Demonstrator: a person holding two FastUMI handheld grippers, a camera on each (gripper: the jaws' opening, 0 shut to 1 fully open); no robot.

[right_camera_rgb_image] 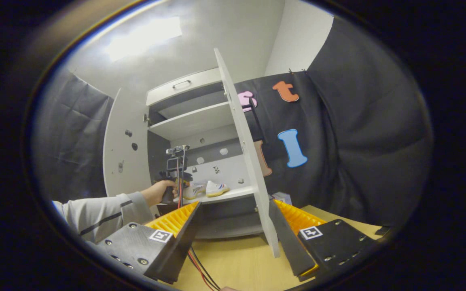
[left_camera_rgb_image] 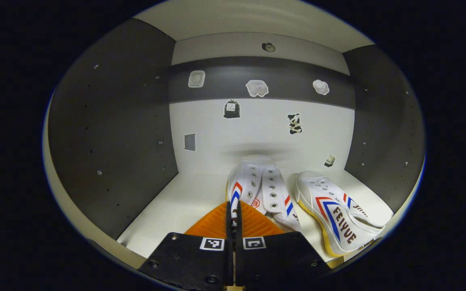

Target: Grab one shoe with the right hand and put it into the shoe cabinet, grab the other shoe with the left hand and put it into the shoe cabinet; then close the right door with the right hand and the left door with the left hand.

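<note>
Both shoes are on the cabinet shelf point(left_camera_rgb_image: 164, 202): right shoe point(left_camera_rgb_image: 334, 214) lies tilted near the front edge, left shoe point(left_camera_rgb_image: 257, 190) just beside it. Likely risk: pulling the left gripper point(left_camera_rgb_image: 233, 218) back without opening drags that shoe out, since its fingers are pinched closed on the shoe's heel. Right gripper point(right_camera_rgb_image: 233, 226) is spread wide and empty, straddling the right door point(right_camera_rgb_image: 245, 161) edge without touching; a sloppy swing could catch the tilted shoe.
</note>
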